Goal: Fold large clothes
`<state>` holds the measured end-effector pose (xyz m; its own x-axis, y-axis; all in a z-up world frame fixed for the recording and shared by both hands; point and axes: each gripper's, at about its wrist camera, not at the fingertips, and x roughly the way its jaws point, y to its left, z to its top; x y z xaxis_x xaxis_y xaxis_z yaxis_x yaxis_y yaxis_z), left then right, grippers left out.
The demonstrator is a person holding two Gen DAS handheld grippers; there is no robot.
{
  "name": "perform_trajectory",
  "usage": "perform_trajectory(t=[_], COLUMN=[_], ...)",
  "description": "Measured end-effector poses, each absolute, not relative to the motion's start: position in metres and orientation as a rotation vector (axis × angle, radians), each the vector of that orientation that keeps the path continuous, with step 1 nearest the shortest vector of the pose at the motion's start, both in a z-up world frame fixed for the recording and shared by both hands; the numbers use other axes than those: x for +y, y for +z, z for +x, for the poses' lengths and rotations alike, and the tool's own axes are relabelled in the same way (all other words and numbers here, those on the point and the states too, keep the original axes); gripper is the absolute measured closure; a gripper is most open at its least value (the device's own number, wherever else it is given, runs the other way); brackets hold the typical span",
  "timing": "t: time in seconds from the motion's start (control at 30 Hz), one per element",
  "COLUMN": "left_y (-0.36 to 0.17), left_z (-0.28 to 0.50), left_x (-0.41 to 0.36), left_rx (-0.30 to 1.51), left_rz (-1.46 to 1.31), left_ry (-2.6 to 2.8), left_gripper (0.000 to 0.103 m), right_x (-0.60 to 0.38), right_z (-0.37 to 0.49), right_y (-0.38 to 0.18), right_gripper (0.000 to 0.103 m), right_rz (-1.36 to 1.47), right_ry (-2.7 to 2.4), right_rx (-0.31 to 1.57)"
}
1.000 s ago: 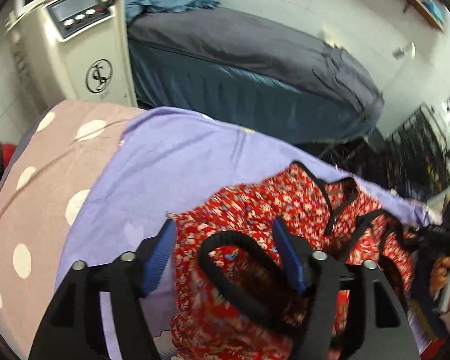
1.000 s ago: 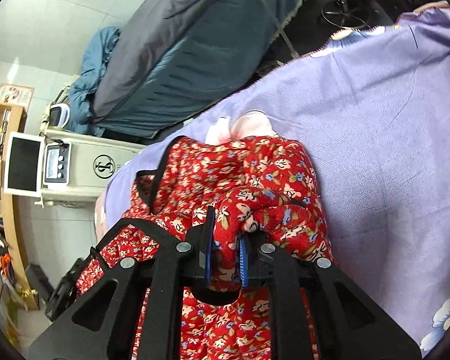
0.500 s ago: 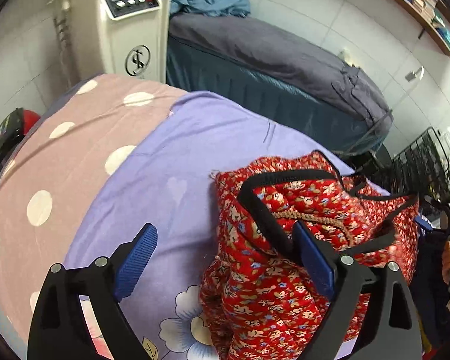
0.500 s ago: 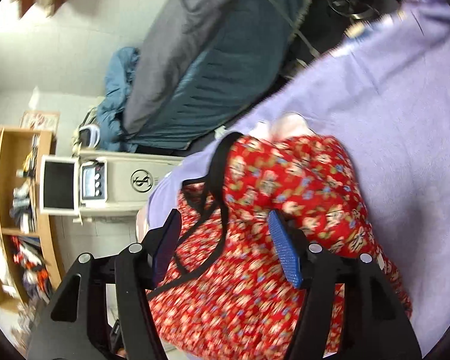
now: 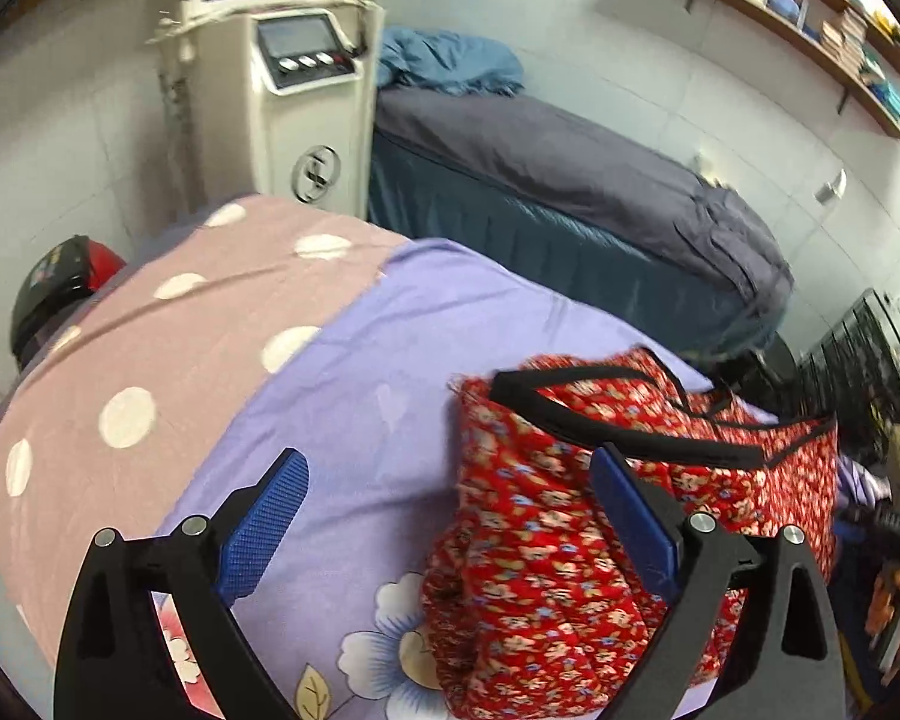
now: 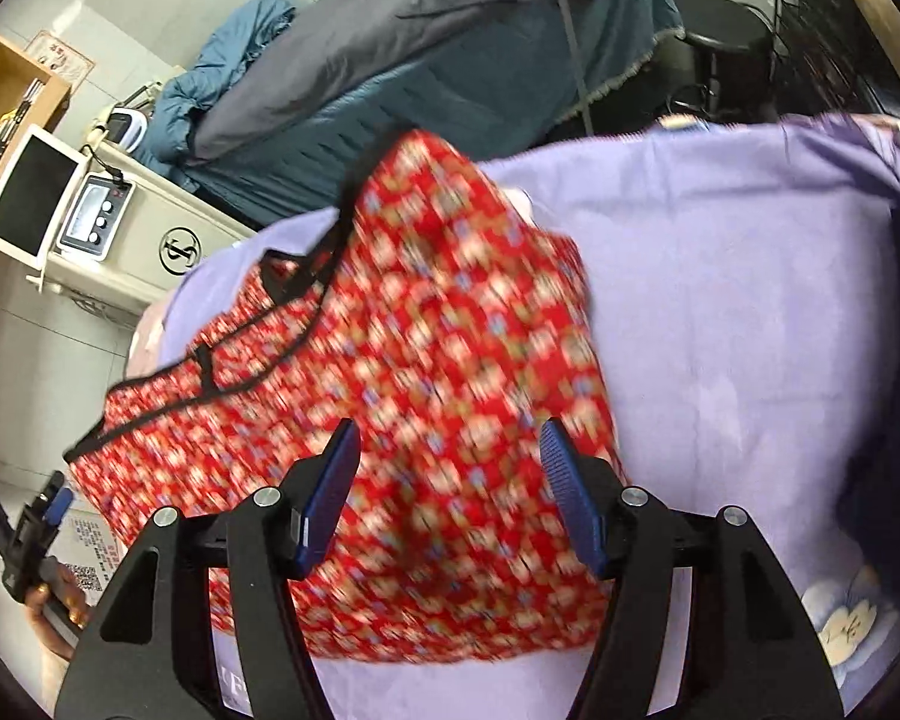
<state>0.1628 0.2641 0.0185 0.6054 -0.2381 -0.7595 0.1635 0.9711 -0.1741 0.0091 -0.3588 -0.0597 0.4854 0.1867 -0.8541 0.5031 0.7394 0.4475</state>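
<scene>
A red floral garment with black trim lies folded in a heap on the lilac bedsheet. My left gripper hovers over the heap's left edge. Its jaws are opening wide, and the pads touch no cloth; the right pad stands in front of the garment. Above the garment's near part hangs my right gripper, open, with the cloth below the gap and free of the pads. The right gripper and the hand that holds it also show in the left wrist view at the far right edge.
A pink polka-dot cover lies left of the lilac sheet. Beyond the bed stand a white machine with a screen, a dark covered couch and a black stool. A red and black object sits at the left.
Both grippers let go of the red garment, opened and drew back and up. The left one shifted left off the black strap. The garment now lies loose on the sheet.
</scene>
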Motion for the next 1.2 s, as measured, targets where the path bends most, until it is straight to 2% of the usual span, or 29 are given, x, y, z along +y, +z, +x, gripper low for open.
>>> perform_trajectory(t=[0.13, 0.17, 0.23, 0.5, 0.8, 0.9, 0.93, 0.97, 1.03, 1.1, 1.2], left_y=[0.013, 0.008, 0.0, -0.035, -0.062, -0.067, -0.067, -0.067, -0.06, -0.051, -0.043], left_z=[0.16, 0.158, 0.152, 0.127, 0.165, 0.176, 0.178, 0.179, 0.181, 0.187, 0.204], left_x=[0.277, 0.276, 0.269, 0.231, 0.2, 0.191, 0.188, 0.185, 0.181, 0.182, 0.176], left_rx=[0.912, 0.934, 0.957, 1.02, 1.051, 1.093, 1.089, 1.084, 1.068, 1.05, 1.034], left_rz=[-0.129, -0.12, -0.077, 0.087, 0.099, 0.07, 0.084, 0.096, 0.134, 0.136, 0.153], left_ry=[-0.236, -0.248, -0.276, -0.418, -0.481, -0.53, -0.521, -0.522, -0.513, -0.502, -0.495], left_gripper=[0.007, 0.007, 0.007, 0.007, 0.007, 0.029, 0.036, 0.041, 0.064, 0.077, 0.081], right_x=[-0.349, -0.346, -0.338, -0.327, -0.351, -0.361, -0.361, -0.358, -0.358, -0.368, -0.386], right_z=[0.001, 0.001, 0.002, 0.006, 0.026, 0.037, 0.039, 0.041, 0.04, 0.037, 0.034], right_y=[-0.063, -0.063, -0.059, -0.058, -0.059, -0.077, -0.079, -0.076, -0.068, -0.059, -0.053], right_gripper=[0.039, 0.029, 0.023, 0.023, 0.022, 0.021, 0.034, 0.058, 0.081, 0.087, 0.089], right_rz=[0.702, 0.689, 0.655, 0.544, 0.479, 0.538, 0.525, 0.477, 0.443, 0.461, 0.525], right_ry=[-0.2, -0.19, -0.171, -0.193, -0.264, -0.203, -0.195, -0.201, -0.205, -0.224, -0.293], right_rx=[1.086, 1.087, 1.08, 1.09, 1.06, 1.13, 1.136, 1.137, 1.118, 1.079, 1.026])
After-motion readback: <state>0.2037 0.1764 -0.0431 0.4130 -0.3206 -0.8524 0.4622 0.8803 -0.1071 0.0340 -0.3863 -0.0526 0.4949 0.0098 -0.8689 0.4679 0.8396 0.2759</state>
